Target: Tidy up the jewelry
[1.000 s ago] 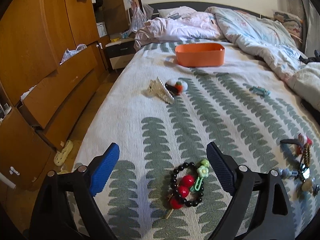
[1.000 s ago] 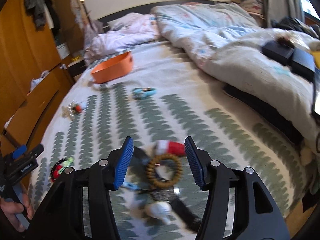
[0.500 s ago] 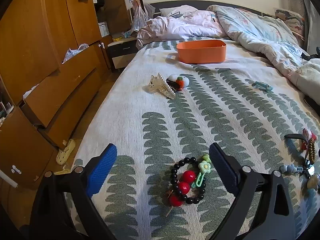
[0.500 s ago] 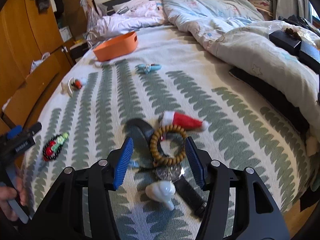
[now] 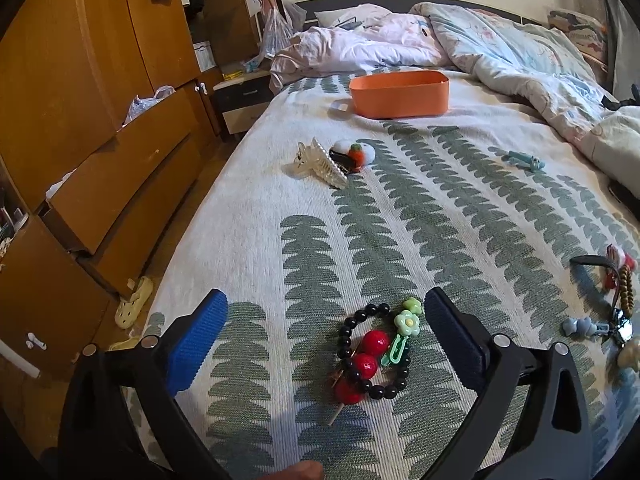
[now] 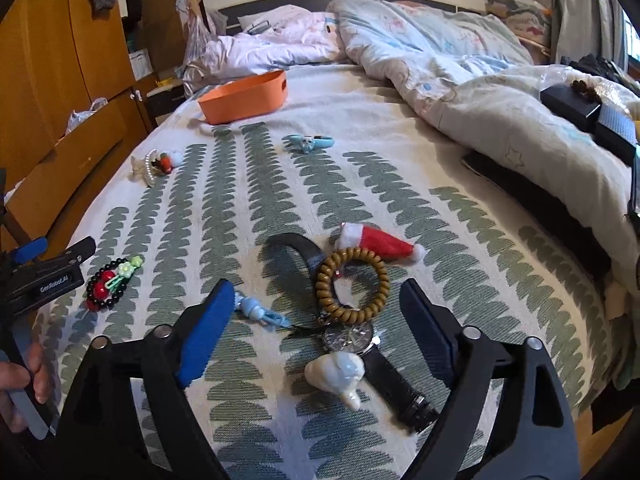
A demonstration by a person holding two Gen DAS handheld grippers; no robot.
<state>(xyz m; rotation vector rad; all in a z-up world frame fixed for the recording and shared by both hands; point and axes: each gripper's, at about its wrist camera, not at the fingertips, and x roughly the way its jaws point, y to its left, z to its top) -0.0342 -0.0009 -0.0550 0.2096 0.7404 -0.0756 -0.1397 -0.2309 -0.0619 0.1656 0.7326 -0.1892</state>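
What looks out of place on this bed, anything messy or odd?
Trinkets lie scattered on the bedspread while the orange bin sits apart. A watch, coil bracelet, Santa hat and shell are heaped together. Nothing looks broken.

Two bracelets (image 6: 352,285) (image 5: 370,356), one watch (image 6: 356,338)

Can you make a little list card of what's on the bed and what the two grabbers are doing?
bin: orange bin, far up the bed
left hand-held gripper: open, black bead bracelet lying untouched between its fingers
right hand-held gripper: jaws just opened wide, brown coil bracelet between them, untouched
beside coil: watch, Santa hat, white shell
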